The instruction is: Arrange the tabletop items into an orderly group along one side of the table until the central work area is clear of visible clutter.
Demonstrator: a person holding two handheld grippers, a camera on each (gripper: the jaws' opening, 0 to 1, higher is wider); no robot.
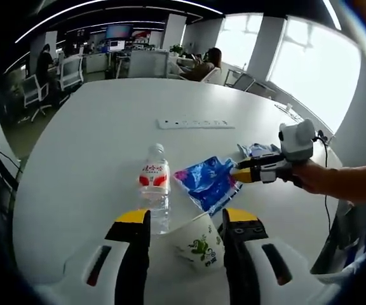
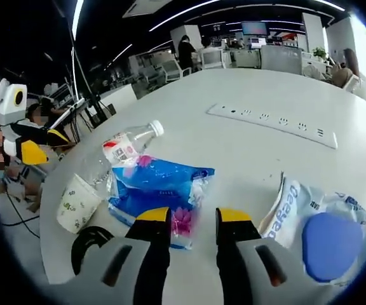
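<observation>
A paper cup (image 1: 199, 244) with green print sits between my left gripper's (image 1: 186, 219) wide-open jaws. Just beyond the left jaw stands a clear water bottle (image 1: 154, 181) with a red label. A blue tissue packet (image 1: 207, 181) lies to its right. My right gripper (image 1: 239, 171), held by a hand, reaches in from the right onto the packet's edge. In the right gripper view the blue packet's (image 2: 157, 187) near end sits between my right gripper's (image 2: 192, 219) narrowed jaws. The bottle (image 2: 129, 143) lies behind it, the cup (image 2: 78, 202) to the left, and the left gripper (image 2: 43, 145) farther left.
A white power strip (image 1: 196, 122) lies mid-table, also seen as power strip (image 2: 272, 119). A white packet with a blue disc (image 2: 323, 235) lies right of my right jaws. A black ring-shaped object (image 2: 91, 244) sits at the table's near edge. Office chairs and seated people surround the table (image 1: 107, 127).
</observation>
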